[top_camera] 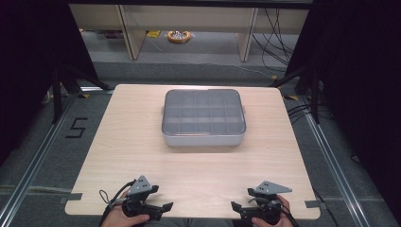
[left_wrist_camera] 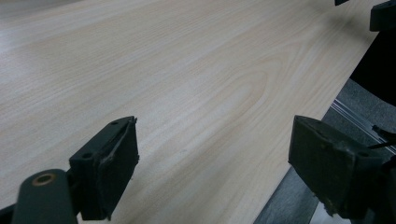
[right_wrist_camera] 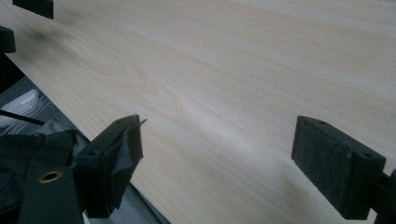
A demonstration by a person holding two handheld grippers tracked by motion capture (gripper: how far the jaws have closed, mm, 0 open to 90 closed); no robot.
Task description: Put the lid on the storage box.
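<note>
A pale wood-grain worktop (top_camera: pixel 142 156) sits on a grey floor, dark curtains to either side and desk legs and cables beyond the far edge.

Down at the near edge, both tools are parked. The left gripper (top_camera: pixel 158 210) is by the near left corner, held in a hand (top_camera: pixel 124 218) coming up from the bottom; its jaws are spread wide with nothing between them. In the left gripper view the left gripper (left_wrist_camera: pixel 212 163) has two black pads (left_wrist_camera: pixel 114 168) standing well apart over bare wood (left_wrist_camera: pixel 163 84), the worktop's edge running under the right-hand one.

Over by the near right corner, the right gripper (top_camera: pixel 241 209) mirrors it, pointing inward, gripped by the other hand (top_camera: pixel 276 218). In its own view the right gripper (right_wrist_camera: pixel 217 161) is also gaping, holding nothing, with only wood grain between the pads (right_wrist_camera: pixel 336 163).

Further up, in the middle of the worktop toward the far edge, lies a grey compartment box (top_camera: pixel 204 117) with its translucent lid shut, a grid of dividers showing through. It sits well apart from both grippers, untouched.
</note>
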